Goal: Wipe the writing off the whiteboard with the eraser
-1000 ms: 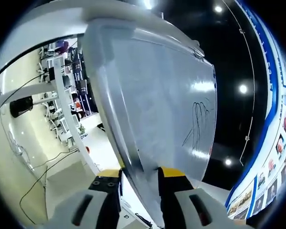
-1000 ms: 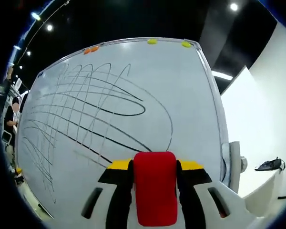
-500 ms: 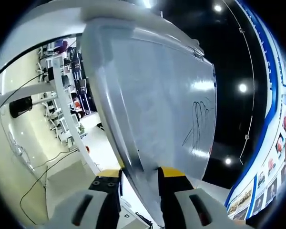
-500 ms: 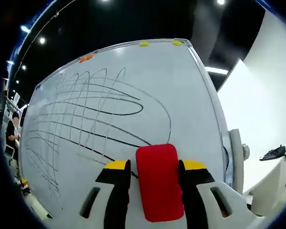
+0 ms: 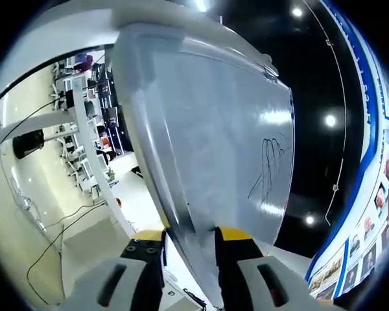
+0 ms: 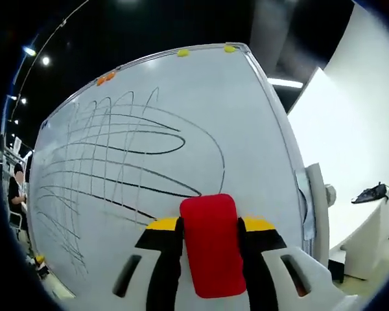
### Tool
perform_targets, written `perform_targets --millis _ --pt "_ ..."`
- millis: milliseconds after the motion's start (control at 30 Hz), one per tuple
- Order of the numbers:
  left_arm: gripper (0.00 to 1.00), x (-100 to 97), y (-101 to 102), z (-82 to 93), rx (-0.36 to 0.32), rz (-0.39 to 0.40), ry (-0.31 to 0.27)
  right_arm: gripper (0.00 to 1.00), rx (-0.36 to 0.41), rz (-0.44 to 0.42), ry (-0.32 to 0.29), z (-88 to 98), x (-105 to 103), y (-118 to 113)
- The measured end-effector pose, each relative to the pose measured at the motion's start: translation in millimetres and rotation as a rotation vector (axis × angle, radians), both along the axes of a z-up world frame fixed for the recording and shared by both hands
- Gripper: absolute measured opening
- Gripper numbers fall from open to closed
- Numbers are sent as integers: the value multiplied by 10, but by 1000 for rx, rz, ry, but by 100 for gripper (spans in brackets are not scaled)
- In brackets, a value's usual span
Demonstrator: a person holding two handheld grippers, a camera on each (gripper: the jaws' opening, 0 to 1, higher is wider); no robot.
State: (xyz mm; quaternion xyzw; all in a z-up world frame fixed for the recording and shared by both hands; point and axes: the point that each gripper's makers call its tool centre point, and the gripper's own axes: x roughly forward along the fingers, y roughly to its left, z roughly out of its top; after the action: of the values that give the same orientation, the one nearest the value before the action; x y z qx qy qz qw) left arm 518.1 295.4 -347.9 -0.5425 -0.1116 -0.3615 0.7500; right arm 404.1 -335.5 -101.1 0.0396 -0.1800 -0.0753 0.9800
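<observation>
Gripping the red eraser [image 6: 209, 245] between closed jaws, the right gripper [image 6: 209, 259] faces the scribbled whiteboard [image 6: 168, 162] ahead, writing [image 6: 117, 155] intact. A tilted pad could skip lines; the frame beside the jaws limits sweeps. The left gripper [image 5: 189, 259] pinches the board's edge [image 5: 181, 220], steadying it.

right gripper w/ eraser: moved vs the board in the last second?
Yes. In the right gripper view the red eraser now overlaps the end of the lowest black loop on the whiteboard, which it sat below before; the right gripper has advanced toward the writing.
</observation>
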Motion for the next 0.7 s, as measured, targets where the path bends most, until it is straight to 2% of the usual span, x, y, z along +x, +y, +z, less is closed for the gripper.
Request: perform_targets --millis 133,267,400,500,700 --pt "31 42 20 -23 1 -3 -3 36 31 1 -6 14 4 1" --pt "31 -2 -1 1 2 -7 -6 36 62 -9 2 56 11 -23" --pt "31 4 -3 -7 3 -7 -6 36 69 -10 13 69 11 -30" --pt "31 -22 -5 6 1 -6 -5 36 86 -29 -4 89 -4 -22" --pt "31 -56 -14 26 -8 -9 -3 36 227 -30 -57 66 -3 1"
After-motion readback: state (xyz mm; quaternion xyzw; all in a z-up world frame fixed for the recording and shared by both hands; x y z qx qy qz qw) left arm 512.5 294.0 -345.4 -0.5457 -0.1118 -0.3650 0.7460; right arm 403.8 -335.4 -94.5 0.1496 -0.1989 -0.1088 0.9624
